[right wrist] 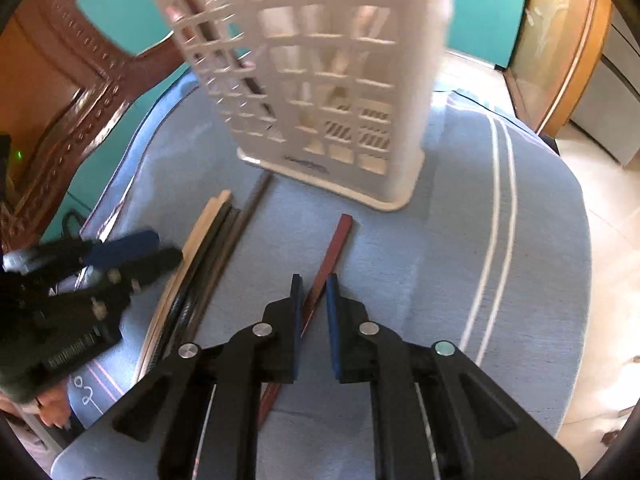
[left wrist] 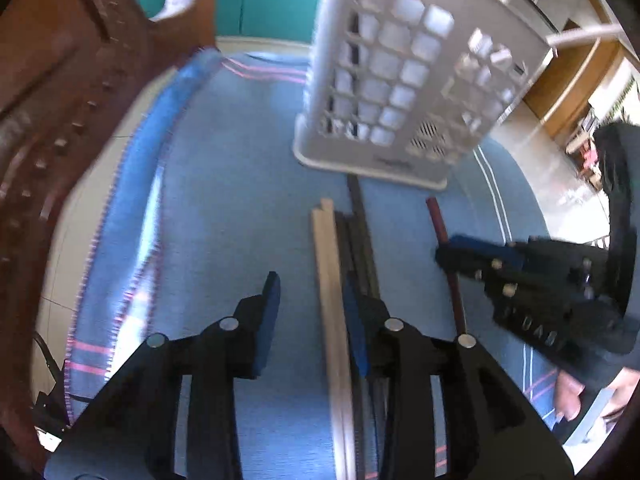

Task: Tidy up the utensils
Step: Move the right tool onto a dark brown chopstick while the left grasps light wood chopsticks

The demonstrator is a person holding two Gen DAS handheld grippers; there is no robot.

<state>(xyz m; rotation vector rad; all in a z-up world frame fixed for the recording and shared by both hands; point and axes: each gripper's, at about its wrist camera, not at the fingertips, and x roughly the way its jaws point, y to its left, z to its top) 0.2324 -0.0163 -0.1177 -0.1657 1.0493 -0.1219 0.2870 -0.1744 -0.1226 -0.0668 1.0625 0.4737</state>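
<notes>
A white lattice utensil basket (left wrist: 396, 80) (right wrist: 320, 92) stands upright on a blue cloth. Before it lie a pale wooden chopstick (left wrist: 330, 280) (right wrist: 200, 228), several dark chopsticks (left wrist: 360, 240) (right wrist: 224, 240) and one red-brown chopstick (left wrist: 440, 228) (right wrist: 332, 252). My left gripper (left wrist: 310, 292) is open, low over the cloth, its right finger beside the pale and dark sticks; it shows in the right wrist view (right wrist: 152, 248). My right gripper (right wrist: 313, 280) is open, jaws narrow, straddling the red-brown chopstick; it shows in the left wrist view (left wrist: 452, 248). One dark stick stands inside the basket.
The blue cloth (left wrist: 240, 160) (right wrist: 460, 240) covers a small table. A carved wooden chair (left wrist: 60, 100) (right wrist: 60, 80) stands at the left. A teal wall is behind, with tiled floor and wooden cabinets (right wrist: 560, 40) to the right.
</notes>
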